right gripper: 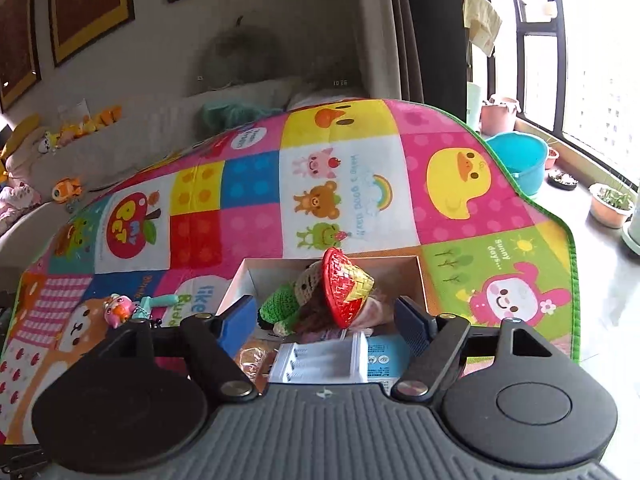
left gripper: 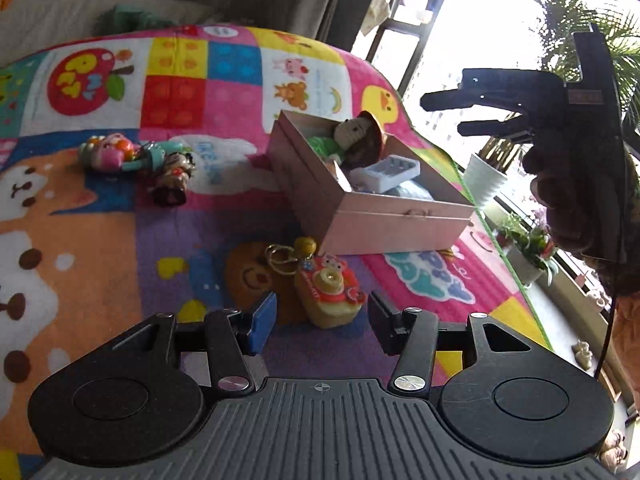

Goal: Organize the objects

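Black left claw (left gripper: 320, 316) tilts down, spread around the toy camera (left gripper: 329, 290); right claw (right gripper: 326, 322) (spread, empty) hangs over the box (right gripper: 420, 280).

Left gripper (left gripper: 320, 322): black linkage arms w/ silver round screws, two round black discs either side, grey ribbed plate w/ small crosshair mark in middle, blue pad on one finger (left gripper: 262, 322), dark ribbed pad on the other. Right gripper (right gripper: 325, 322) same build: blue and dark ribbed pads, silver pivots, grey ribbed base. In the left wrist view it's a black silhouette w/ thin black cable hanging, an orange sleeve (left gripper: 626, 332) below.
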{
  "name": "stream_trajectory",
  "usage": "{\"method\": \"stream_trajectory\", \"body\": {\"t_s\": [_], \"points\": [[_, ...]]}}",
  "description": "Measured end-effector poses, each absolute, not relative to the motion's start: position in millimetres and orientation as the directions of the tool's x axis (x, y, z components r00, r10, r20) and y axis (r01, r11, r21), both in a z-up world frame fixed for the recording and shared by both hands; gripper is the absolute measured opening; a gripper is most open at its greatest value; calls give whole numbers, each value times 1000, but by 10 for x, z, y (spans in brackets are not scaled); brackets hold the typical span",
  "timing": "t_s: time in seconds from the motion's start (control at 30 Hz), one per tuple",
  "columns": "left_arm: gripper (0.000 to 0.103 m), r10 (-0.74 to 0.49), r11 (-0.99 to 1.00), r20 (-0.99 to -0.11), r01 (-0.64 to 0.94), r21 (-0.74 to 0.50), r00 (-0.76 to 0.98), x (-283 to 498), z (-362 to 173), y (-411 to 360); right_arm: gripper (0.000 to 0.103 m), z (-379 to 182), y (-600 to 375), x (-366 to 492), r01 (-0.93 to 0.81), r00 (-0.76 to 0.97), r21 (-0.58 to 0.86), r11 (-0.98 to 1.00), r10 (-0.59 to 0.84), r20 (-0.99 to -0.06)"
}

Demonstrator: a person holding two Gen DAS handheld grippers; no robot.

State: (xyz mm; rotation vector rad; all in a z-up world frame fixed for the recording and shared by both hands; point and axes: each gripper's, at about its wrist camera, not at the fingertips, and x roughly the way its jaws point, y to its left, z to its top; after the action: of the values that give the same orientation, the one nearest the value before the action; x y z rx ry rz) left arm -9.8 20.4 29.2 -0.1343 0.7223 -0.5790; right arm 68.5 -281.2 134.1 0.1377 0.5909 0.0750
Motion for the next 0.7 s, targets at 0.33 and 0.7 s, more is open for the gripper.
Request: {"method": "stream_trajectory", "body": {"t_s": [0.33, 0.7], "points": [[55, -379, 922, -552, 252, -294, 743, 381, 454, 543, 87, 1138, -2565, 244, -131, 852, -13, 991, 106, -513], [53, -86, 863, -678, -286, -417, 730, 2193, 298, 1304, 87, 498, -2259, -455, -236, 830, -88, 968, 154, -536]]}}
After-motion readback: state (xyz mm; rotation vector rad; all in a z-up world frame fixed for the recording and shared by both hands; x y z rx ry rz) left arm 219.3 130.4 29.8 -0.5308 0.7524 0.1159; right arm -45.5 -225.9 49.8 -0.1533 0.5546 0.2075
